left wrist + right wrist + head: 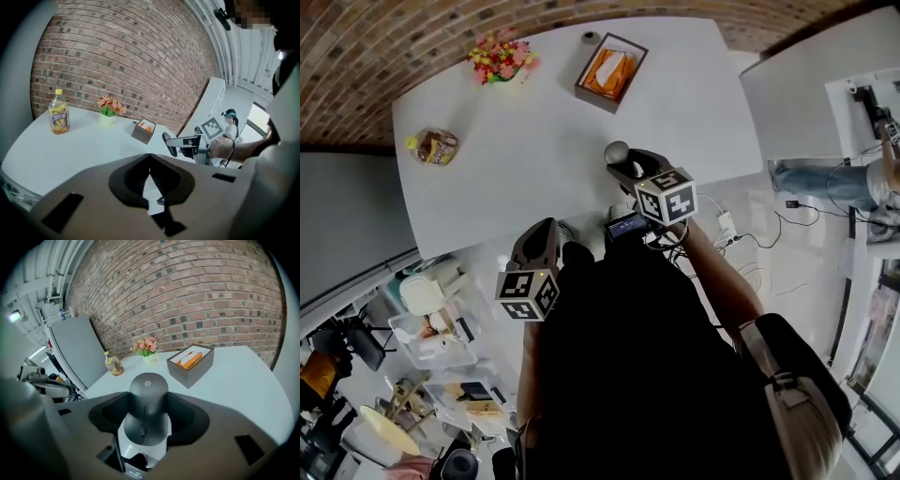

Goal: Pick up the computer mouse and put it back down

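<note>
A dark grey computer mouse (146, 411) sits between the jaws of my right gripper (148, 397), its rounded end pointing away from me. The jaws press on both its sides and hold it in the air above the white table (534, 178). From the head view the mouse (617, 152) sticks out of the right gripper (625, 166) over the table's near edge. In the left gripper view the mouse (168, 143) shows as a dark oval at that gripper's tip. My left gripper (150, 155) hangs short of the table edge, fingertips together, nothing between them; in the head view the left gripper (544, 230) shows lower left.
On the table stand a yellow drink bottle (436, 147), a pot of flowers (500, 58) and an open brown box with orange contents (611, 70). Plastic bins and clutter (441, 328) fill the floor at the left. A second white table (806, 84) and cables lie to the right.
</note>
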A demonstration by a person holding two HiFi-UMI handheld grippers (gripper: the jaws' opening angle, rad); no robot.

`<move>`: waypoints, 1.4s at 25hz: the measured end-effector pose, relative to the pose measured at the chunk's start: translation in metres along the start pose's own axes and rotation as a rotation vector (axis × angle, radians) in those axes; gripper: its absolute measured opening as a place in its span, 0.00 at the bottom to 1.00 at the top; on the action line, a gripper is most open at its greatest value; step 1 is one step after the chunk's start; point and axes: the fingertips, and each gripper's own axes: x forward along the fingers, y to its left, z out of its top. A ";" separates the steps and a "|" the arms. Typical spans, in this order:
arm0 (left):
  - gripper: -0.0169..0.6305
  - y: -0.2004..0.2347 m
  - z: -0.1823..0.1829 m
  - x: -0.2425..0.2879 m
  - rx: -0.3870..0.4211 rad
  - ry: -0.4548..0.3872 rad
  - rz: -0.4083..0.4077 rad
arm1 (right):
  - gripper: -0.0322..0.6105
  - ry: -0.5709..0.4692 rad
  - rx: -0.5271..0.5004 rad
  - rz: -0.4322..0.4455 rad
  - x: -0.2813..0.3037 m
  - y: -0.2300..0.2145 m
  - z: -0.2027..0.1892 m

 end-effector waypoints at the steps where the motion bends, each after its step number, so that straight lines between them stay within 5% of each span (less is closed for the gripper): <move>1: 0.04 -0.001 0.000 0.001 0.002 0.000 -0.004 | 0.47 -0.012 0.000 0.019 -0.002 0.004 0.002; 19: 0.04 -0.001 0.005 0.001 -0.003 -0.020 -0.020 | 0.48 -0.147 0.066 0.227 -0.046 0.049 0.012; 35: 0.04 0.008 0.007 0.000 -0.025 -0.029 -0.007 | 0.48 -0.162 0.056 0.348 -0.047 0.084 0.019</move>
